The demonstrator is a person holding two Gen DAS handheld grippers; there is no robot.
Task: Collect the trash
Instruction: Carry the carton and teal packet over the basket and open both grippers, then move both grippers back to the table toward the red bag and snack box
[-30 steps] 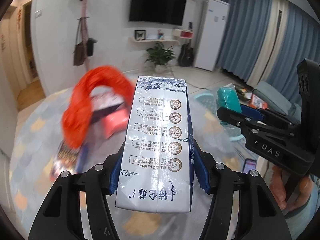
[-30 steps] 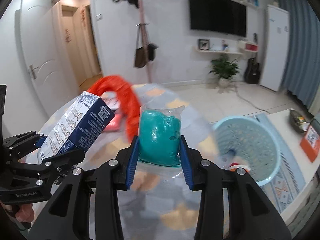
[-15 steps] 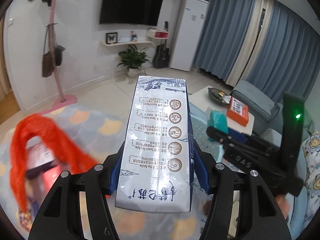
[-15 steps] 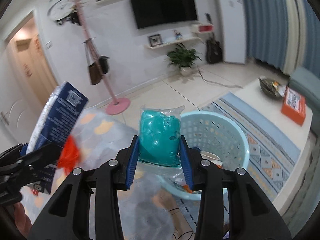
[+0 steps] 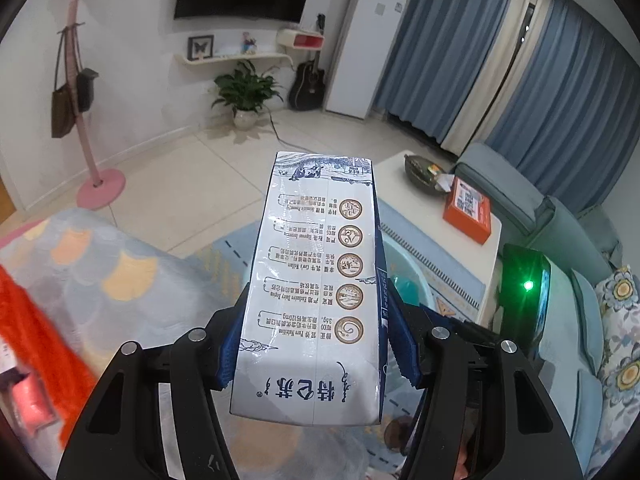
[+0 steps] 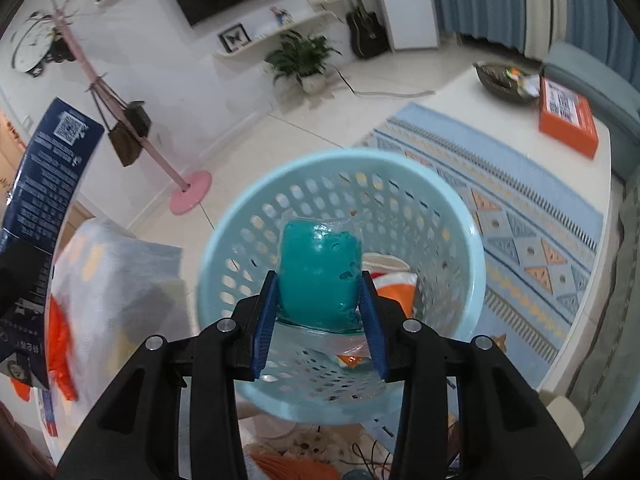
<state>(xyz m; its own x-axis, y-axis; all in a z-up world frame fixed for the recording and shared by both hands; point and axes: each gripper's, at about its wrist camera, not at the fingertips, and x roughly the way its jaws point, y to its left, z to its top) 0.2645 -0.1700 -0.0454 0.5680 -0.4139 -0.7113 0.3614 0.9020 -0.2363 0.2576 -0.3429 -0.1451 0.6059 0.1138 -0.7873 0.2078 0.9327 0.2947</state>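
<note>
— Trash first: where is it?
— The teal bag [image 6: 318,270] sits pinched between the blue pads of the right gripper [image 6: 318,320], hanging over the mouth of the pale blue basket [image 6: 476,264], inside its rim. The left gripper [image 5: 316,354] clamps the milk carton [image 5: 316,292] by its two sides, tilted forward.
— How wide are the jaws?
— Both partly open around their loads, pads pressing.
— Room to move?
— The basket holds some wrappers [image 6: 394,286] low down; above them it is open. The table edge [image 6: 132,248] lies just left of the rim, the rug [image 6: 532,240] to the right. The carton is left of the basket, apart from it.
</note>
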